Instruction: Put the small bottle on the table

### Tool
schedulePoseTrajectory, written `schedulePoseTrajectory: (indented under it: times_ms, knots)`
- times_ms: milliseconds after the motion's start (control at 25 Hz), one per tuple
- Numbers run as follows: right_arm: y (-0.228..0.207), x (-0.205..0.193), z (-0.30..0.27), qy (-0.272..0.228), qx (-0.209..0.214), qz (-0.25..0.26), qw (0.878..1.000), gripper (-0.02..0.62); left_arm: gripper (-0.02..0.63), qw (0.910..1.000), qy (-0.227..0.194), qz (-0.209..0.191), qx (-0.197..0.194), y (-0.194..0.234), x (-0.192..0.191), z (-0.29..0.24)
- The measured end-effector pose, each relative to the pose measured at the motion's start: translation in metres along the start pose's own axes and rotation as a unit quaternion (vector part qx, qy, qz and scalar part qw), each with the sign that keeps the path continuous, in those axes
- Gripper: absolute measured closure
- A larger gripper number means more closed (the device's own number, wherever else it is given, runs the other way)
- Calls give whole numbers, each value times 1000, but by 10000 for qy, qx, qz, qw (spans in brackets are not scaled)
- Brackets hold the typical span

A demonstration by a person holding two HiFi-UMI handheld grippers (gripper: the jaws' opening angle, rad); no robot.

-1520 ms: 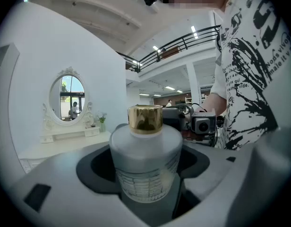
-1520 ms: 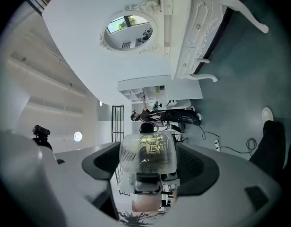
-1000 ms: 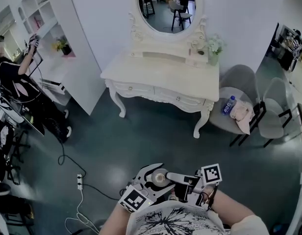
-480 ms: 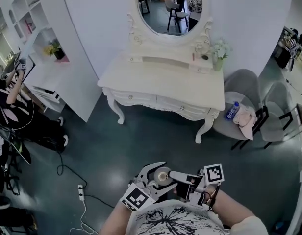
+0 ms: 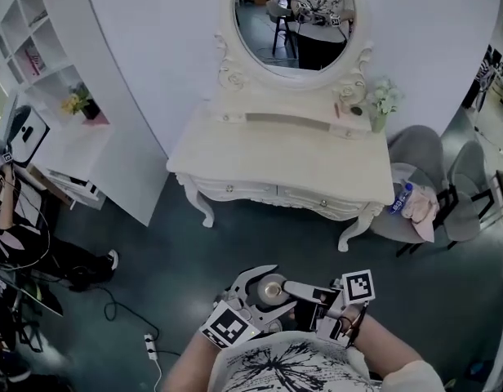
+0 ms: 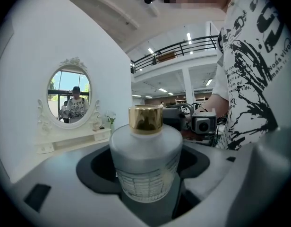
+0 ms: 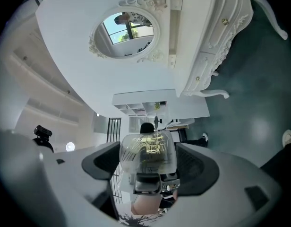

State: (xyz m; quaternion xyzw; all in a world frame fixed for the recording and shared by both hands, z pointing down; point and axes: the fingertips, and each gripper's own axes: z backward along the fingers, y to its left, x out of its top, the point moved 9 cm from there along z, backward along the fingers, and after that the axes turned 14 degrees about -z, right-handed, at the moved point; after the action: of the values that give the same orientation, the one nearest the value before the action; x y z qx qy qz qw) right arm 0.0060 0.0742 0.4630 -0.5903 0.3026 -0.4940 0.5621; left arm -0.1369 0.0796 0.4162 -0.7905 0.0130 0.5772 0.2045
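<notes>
Frosted small bottle [image 6: 145,160]: my left tongs [image 6: 145,183] & right tongs [image 7: 148,167] both pinch it. Table [image 5: 276,149] well apart from it; slick glass may slip en route.

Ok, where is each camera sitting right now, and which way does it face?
Head view: on the person's head, looking steeply down at the dressing table; forearms, left gripper and right gripper show at the bottom.
Left gripper view: on the left gripper, facing the small bottle in its jaws; shirt and right gripper behind.
Right gripper view: on the right gripper, rolled over, facing that bottle; shirt at bottom.
Shared: all three show the bottle and mirror.
</notes>
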Motion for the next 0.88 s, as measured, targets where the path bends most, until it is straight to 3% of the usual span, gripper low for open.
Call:
schedulePoseTrajectory:
  times_ms: [360, 880]
  knots:
    - [8, 85, -47, 88, -62, -84, 9999, 229, 256, 9998, 50, 117, 139, 86, -33, -21]
    - [55, 278, -84, 412, -168, 74, 9990, 229, 256, 9988, 35, 72, 480, 248, -59, -122]
